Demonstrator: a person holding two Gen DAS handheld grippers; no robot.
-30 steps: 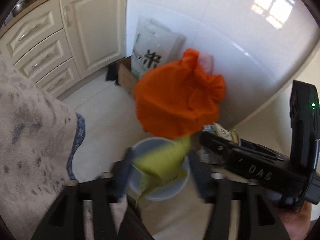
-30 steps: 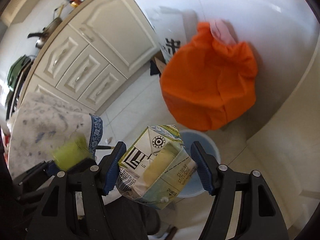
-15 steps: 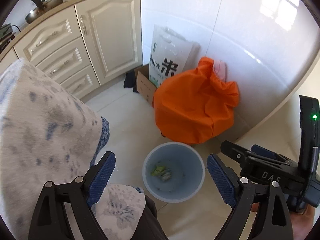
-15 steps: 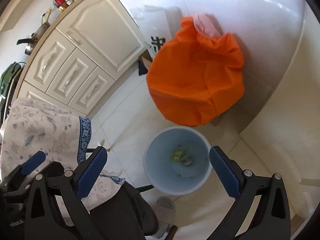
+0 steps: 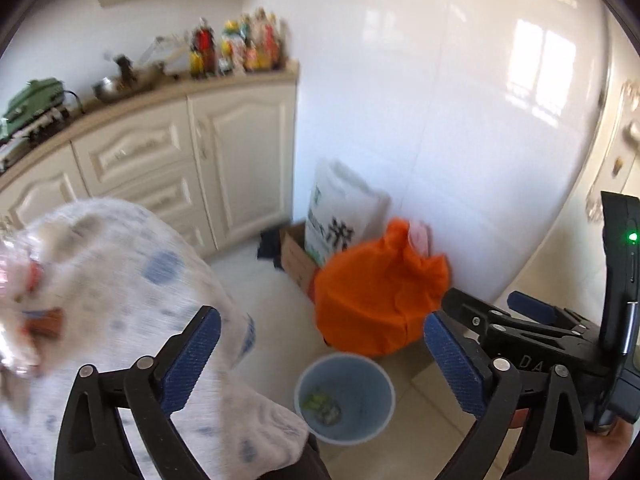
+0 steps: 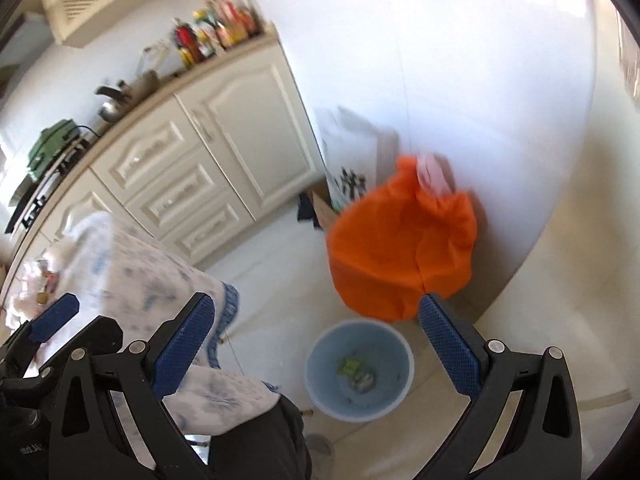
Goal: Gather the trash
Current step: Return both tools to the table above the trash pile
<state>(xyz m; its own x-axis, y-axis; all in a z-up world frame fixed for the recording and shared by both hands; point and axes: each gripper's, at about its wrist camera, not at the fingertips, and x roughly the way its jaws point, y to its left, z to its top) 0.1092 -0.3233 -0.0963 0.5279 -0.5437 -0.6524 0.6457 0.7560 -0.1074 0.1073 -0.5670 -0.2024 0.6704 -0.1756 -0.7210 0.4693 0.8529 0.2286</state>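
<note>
The trash (image 6: 356, 372), a yellow-green scrap and a pale carton piece, lies on the bottom of the light blue bin (image 6: 320, 354), which stands on the pale tiled floor (image 6: 276, 264). In the left wrist view the same bits (image 5: 322, 402) sit low inside the bin (image 5: 308, 380); they are small and blurred, so what exactly they are is probably not safe to say.

Above the bin, the left gripper (image 5: 320, 354) has its blue-padded jaws opening, nearly at full spread, with nothing between them. The right gripper (image 6: 316, 344) is spread wide and holds nothing either; it also shows at the right edge of the left wrist view (image 5: 496, 312).

Just behind the bin slumps an orange bag (image 6: 400, 240), touching or nearly touching the white tiled wall (image 6: 460, 80). Beyond the bag, further from the bin, a white printed sack (image 5: 340, 216) leans upright, with a cardboard box (image 5: 294, 258) at its foot. Left of the bin hangs a blue-patterned tablecloth (image 6: 160, 280), and past it stand cream cabinets (image 6: 208, 148) with bottles (image 6: 216, 32) on the counter.
</note>
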